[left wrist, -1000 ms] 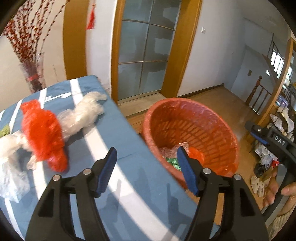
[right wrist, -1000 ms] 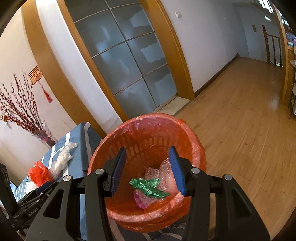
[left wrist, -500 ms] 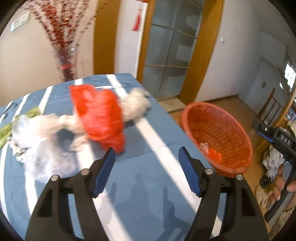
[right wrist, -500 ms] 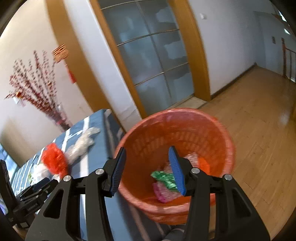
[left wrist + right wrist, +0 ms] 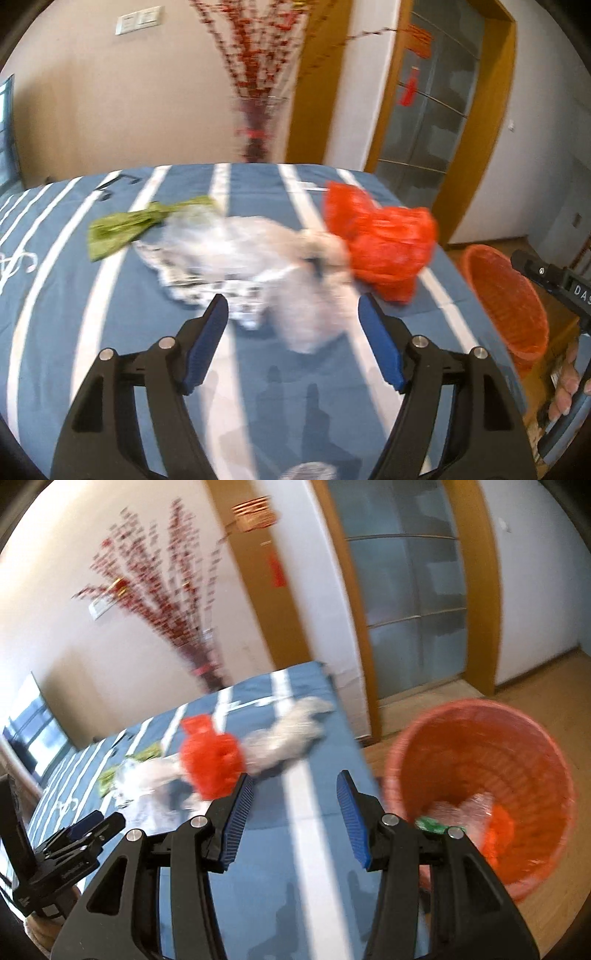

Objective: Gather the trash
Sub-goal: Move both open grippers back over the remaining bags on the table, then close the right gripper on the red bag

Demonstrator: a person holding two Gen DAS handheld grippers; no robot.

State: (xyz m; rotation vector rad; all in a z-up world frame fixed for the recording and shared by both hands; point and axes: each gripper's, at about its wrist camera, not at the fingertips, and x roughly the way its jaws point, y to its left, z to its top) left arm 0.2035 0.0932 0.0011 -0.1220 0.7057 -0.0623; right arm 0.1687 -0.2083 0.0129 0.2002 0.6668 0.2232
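Now both grippers hang over the table (image 5: 44, 295), which wears a blue cloth with white stripes, and neither has anything in it. The left gripper (image 5: 293, 332) has its blue pads spread wide; the jaws have just been opening a little further, with only bare air between them, and beyond their tips lies the heap of trash. The right gripper (image 5: 293, 812) stands with its jaws apart too, though narrower, and empty, over the cloth close to the table's right edge.

The trash sits in a loose row across the middle of the table. Toward the left side is a crumpled green wrapper (image 5: 133, 229). Next to it, touching, spreads a mass of clear plastic film (image 5: 236, 258), blurred in the left view, so I cannot tell how many pieces it is. Against the film's right end lies a bunched red plastic bag (image 5: 384, 240), and in the right view a twisted length of whitish plastic (image 5: 288, 734) runs from the red bag toward the table's far right corner.

Off the right edge, on the wooden floor (image 5: 535, 686), stands the orange basket (image 5: 517, 738), with a few bits of green, clear and orange plastic in its bottom.
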